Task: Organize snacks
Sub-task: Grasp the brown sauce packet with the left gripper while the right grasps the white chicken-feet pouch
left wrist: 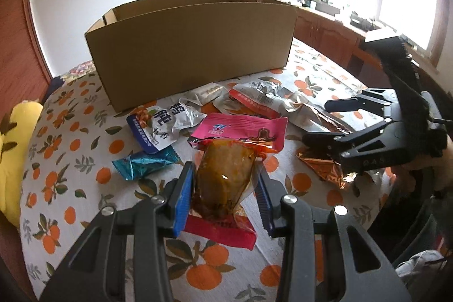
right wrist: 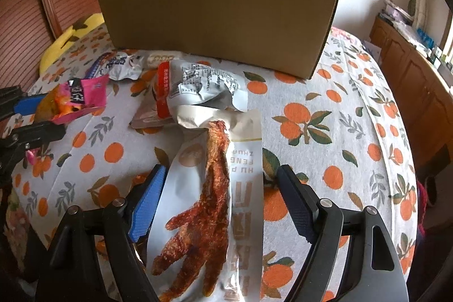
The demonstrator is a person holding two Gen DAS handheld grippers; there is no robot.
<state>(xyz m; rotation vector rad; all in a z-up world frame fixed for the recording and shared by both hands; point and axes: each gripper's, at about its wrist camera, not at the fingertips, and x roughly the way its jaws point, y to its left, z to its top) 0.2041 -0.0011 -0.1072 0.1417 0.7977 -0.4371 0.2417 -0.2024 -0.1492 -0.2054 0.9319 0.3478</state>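
One cardboard box (left wrist: 192,47); two grippers: left gripper (left wrist: 223,197), right gripper (right wrist: 220,205).

You cannot see inside the cardboard box (right wrist: 218,24) from the right wrist view; its front wall blocks the interior. The chicken-foot packet (right wrist: 209,203) runs off the bottom edge there. In the left wrist view, the copper foil wrapper (left wrist: 325,164) is partly hidden behind the right gripper (left wrist: 320,122). Items on the windowsill (left wrist: 325,0) are too small to identify.
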